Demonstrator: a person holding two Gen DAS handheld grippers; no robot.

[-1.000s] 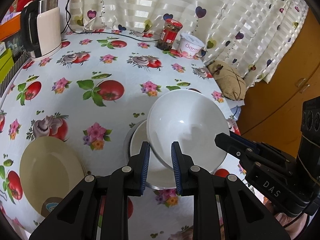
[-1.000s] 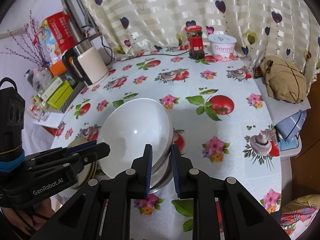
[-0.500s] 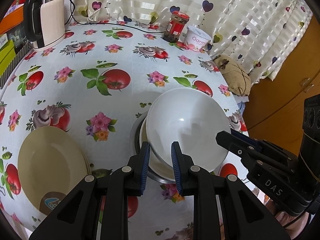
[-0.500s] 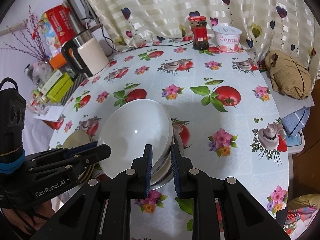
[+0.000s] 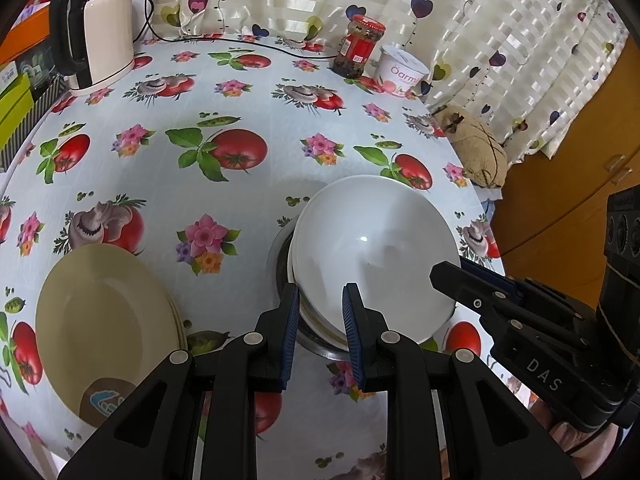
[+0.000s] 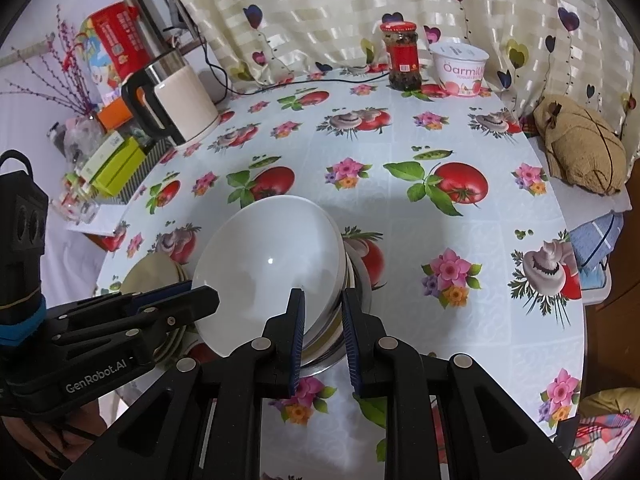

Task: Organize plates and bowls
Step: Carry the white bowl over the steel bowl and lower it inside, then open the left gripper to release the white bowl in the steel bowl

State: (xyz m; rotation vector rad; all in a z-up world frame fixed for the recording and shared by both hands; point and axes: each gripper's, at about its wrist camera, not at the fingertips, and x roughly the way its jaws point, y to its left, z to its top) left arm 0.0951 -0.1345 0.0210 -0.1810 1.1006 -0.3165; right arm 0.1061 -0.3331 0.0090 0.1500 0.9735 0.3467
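A white bowl (image 5: 372, 248) (image 6: 264, 264) leans tilted on a stack of bowls that sits inside a steel bowl (image 5: 320, 346) (image 6: 360, 280) on the flowered tablecloth. My left gripper (image 5: 321, 308) (image 6: 200, 294) is shut on the bowl's near-left rim, and the rim runs between its blue pads. On the opposite rim my right gripper (image 6: 323, 310) (image 5: 448, 270) is shut as well. A stack of cream plates (image 5: 104, 320) (image 6: 150, 276) lies to the left of the bowls, partly hidden behind the left gripper in the right wrist view.
At the back stand a kettle (image 5: 100, 40) (image 6: 176, 104), a red-lidded jar (image 5: 358, 52) (image 6: 404, 56) and a yogurt tub (image 5: 402, 70) (image 6: 460, 68). A tan bag (image 5: 474, 144) (image 6: 580, 156) lies off the table's right edge. Boxes crowd the left side (image 6: 116, 160).
The white bowl has settled a little closer over the stack, hiding more of the bowl beneath. Both grippers keep their hold on its rim.
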